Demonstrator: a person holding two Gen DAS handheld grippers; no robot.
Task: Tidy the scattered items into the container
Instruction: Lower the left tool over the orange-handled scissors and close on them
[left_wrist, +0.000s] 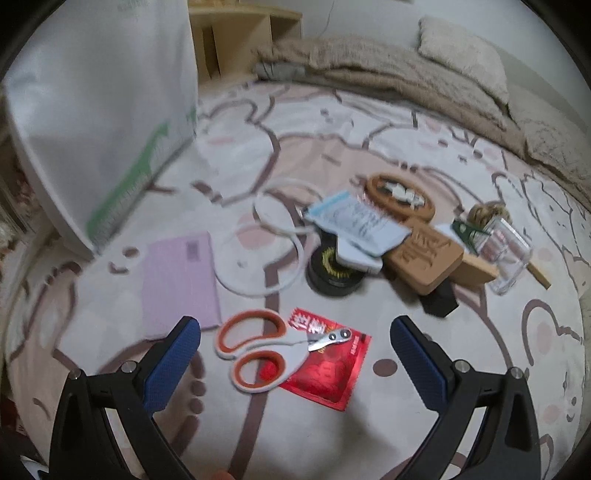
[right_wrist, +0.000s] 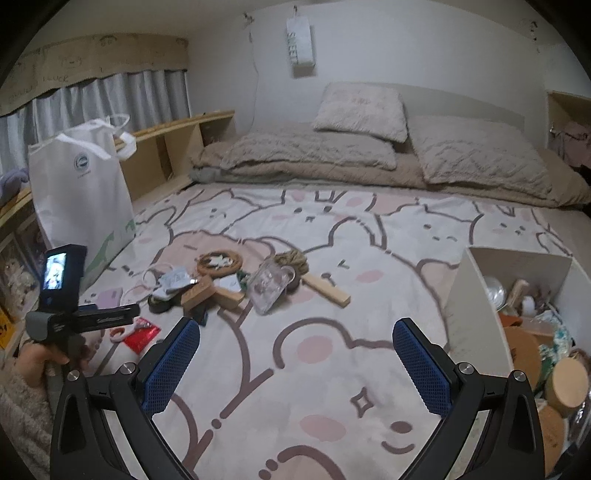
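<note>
My left gripper (left_wrist: 295, 354) is open and empty, its jaws either side of orange-handled scissors (left_wrist: 258, 350) lying on a red packet (left_wrist: 328, 369). Beyond them lie a pink card (left_wrist: 181, 280), a white cable (left_wrist: 266, 243), a black tape roll (left_wrist: 332, 273), a paper pouch (left_wrist: 354, 221), wooden blocks (left_wrist: 424, 254), a round wooden dish (left_wrist: 399, 195) and a clear glass jar (left_wrist: 506, 251). My right gripper (right_wrist: 295, 362) is open and empty above bare bedspread. The white container box (right_wrist: 458, 302) with several items inside stands at the right. The clutter pile (right_wrist: 229, 280) lies ahead left.
A white paper bag (right_wrist: 81, 195) stands at the left by a wooden shelf (right_wrist: 177, 147). Pillows and a beige blanket (right_wrist: 369, 155) lie at the bed's head. The left hand-held device (right_wrist: 66, 295) shows at the left of the right wrist view.
</note>
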